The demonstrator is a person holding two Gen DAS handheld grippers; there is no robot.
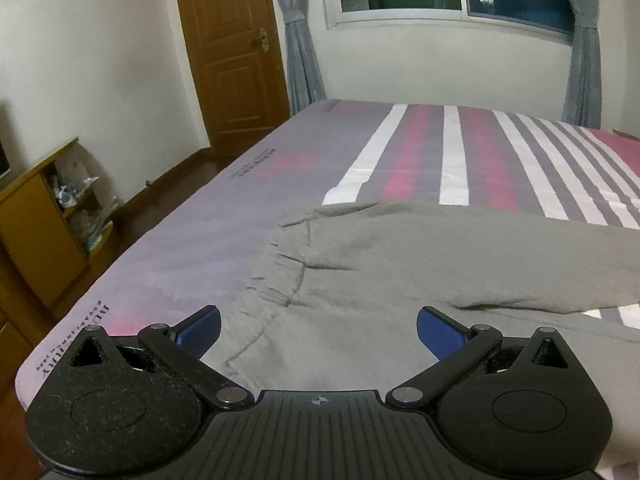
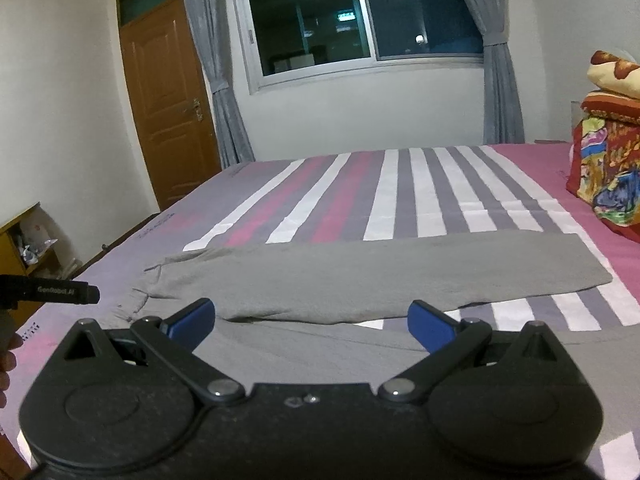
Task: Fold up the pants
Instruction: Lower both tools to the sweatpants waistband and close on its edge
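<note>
Grey pants (image 1: pixel 420 264) lie spread on the striped bed sheet (image 1: pixel 248 216), waistband to the left with its curved seam showing. My left gripper (image 1: pixel 318 330) hovers open just above the waist end, blue pads wide apart with only cloth beneath. In the right wrist view the pants (image 2: pixel 360 276) stretch across the bed, one leg running right to its hem near the pink stripe. The right gripper (image 2: pixel 312 322) is open over the near leg. Part of the left tool (image 2: pixel 60 294) and a hand show at the left edge.
A wooden shelf unit (image 1: pixel 44 236) stands left of the bed beside the wall. A brown door (image 1: pixel 236 48) and curtained window (image 2: pixel 360 20) are at the far side. Folded colourful blankets (image 2: pixel 608 152) are stacked at the bed's right. The bed's left edge (image 1: pixel 132 252) drops to the floor.
</note>
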